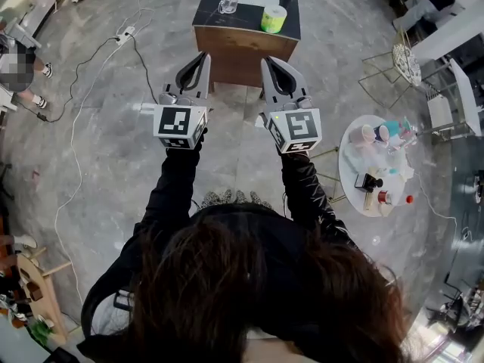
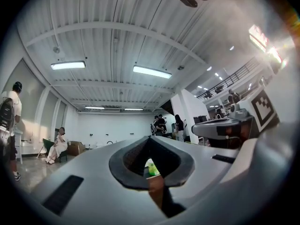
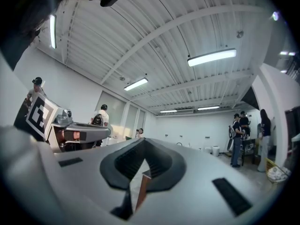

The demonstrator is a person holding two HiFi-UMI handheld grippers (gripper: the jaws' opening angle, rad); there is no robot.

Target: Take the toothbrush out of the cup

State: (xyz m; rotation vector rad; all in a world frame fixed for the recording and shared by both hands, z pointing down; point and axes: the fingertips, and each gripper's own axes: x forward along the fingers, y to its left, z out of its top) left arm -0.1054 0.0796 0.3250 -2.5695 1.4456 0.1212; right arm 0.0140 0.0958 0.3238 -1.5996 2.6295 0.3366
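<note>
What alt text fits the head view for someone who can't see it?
A person holds the left gripper and right gripper, both shut and empty, out toward a dark-topped table bearing a green cup and a clear glass. A round white table of small items stands at right.

Grey marble floor [image 1: 113, 172] — strip-lit ceiling [image 2: 108, 46]

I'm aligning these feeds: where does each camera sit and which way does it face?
Head view: on the person's head, steeply down at floor, table, left gripper, right gripper; hair, black sleeves show.
Left gripper view: on the left gripper, along its shut jaws towards room and ceiling; right gripper at right.
Right gripper view: likewise on the right gripper; left gripper at left.
Shared: the green container, in head and left gripper views.
</note>
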